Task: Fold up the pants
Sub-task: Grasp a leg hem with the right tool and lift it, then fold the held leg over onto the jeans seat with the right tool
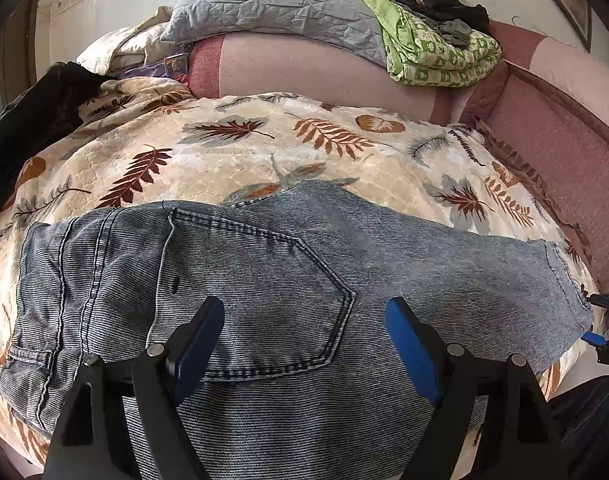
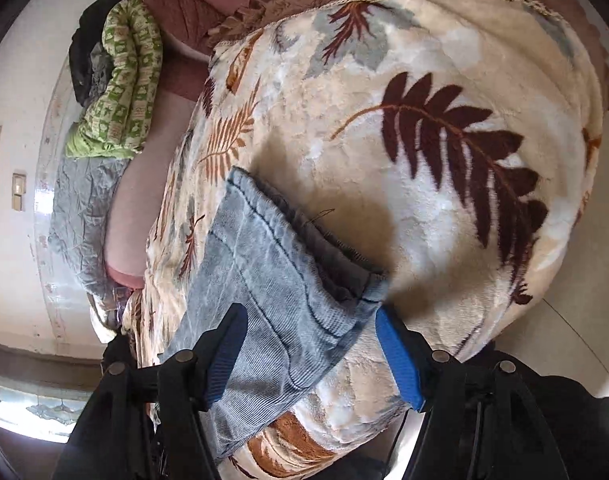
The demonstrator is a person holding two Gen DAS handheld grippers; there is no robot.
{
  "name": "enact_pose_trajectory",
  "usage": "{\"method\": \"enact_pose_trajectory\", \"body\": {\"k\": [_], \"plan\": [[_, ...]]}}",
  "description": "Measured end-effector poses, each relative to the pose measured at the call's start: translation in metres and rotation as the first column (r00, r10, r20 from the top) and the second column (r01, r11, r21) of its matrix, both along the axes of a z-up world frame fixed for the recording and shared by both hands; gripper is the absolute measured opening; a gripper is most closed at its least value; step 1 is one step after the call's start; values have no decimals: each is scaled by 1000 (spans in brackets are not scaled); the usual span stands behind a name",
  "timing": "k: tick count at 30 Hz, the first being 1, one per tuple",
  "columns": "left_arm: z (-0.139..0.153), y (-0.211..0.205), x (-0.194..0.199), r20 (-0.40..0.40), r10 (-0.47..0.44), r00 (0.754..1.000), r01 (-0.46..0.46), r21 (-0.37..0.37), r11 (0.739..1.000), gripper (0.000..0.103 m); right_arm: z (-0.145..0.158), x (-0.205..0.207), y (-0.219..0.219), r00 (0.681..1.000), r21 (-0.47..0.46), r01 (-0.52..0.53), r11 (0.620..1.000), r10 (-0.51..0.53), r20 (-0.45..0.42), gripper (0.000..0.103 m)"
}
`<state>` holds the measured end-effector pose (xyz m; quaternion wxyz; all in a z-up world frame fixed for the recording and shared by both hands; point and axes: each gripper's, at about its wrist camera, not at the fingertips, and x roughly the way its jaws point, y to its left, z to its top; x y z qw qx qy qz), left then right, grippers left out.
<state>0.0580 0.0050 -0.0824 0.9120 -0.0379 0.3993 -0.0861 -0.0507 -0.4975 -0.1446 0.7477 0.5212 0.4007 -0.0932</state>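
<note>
Left wrist: your left tongs point(image 1: 304, 340) gape wide, empty, over the back pocket of the faded blue denim pants point(image 1: 264, 280); long axis runs sideways along the bed's near edge. Right wrist: right tongs point(image 2: 310, 354) equally wide, straddling the hem end, nearest it.

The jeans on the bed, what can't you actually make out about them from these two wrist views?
- Left wrist view: the jeans' near edge is hidden behind the left claw and cut off by the bottom of the frame.
- Right wrist view: the right claw straddles the leg hem; whether a finger touches cloth cannot be told.
- Left wrist view: the right claw is clipped by the right edge.
- How many layers are folded: unclear in both views.
</note>
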Motion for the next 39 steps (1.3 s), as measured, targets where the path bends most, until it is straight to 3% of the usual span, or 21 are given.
{"method": "enact_pose_trajectory", "body": {"k": [4, 7, 8, 9, 10, 12, 16, 20, 22, 26, 29, 30, 35, 39], "plan": [[-11, 4, 4, -26, 12, 1000, -12, -18, 1000, 83, -7, 5, -5, 1000, 6, -6, 1000, 6, 8, 71], [-15, 5, 3, -21, 11, 1000, -12, -15, 1000, 83, -1, 16, -1, 999, -49, -35, 998, 35, 8, 69], [-16, 5, 3, -19, 13, 1000, -13, -14, 1000, 83, -1, 17, 0, 999, -69, -38, 997, 38, -3, 60], [-16, 4, 2, -16, 14, 1000, -14, -9, 1000, 83, -2, 18, 0, 999, -81, -37, 996, 36, -13, 41], [-17, 3, 2, -11, 15, 1000, -15, 0, 1000, 83, -4, 18, -1, 999, -77, -38, 996, 37, -14, 35], [-20, -1, 1, -5, 14, 1000, -14, 33, 999, 83, -4, 18, 1, 999, -88, -43, 995, 42, -9, 31], [-18, -15, -4, 3, 12, 1000, -12, 121, 993, 83, 5, 26, 14, 995, -201, -99, 975, 94, -34, 24], [9, -45, -1, -12, -68, 998, 68, -24, 997, 83, 6, 31, 19, 993, -228, -111, 967, 101, -54, 24], [19, -73, 10, -27, -66, 997, 65, -38, 997, 83, 6, 32, 21, 993, -230, -113, 967, 103, -55, 24], [10, -140, 31, -84, -102, 991, 111, 110, 988, 83, 5, 33, 20, 992, -229, -123, 966, 114, -55, 23], [-28, -177, 41, -205, -142, 968, 192, 255, 948, 84, 6, 33, 19, 990, -234, -138, 962, 129, -55, 22], [-32, -180, 39, -172, -135, 976, 180, 284, 942, 86, 7, 34, 20, 989, -243, -146, 959, 136, -58, 21], [-30, -187, 37, -166, -137, 977, 187, 338, 922, 87, 40, 42, 41, 976, -385, -213, 898, 209, -53, 19], [-17, -167, 37, -179, -134, 975, 175, 239, 955, 85, 92, 56, 92, 944, -536, -285, 794, 328, -16, 19]]}}
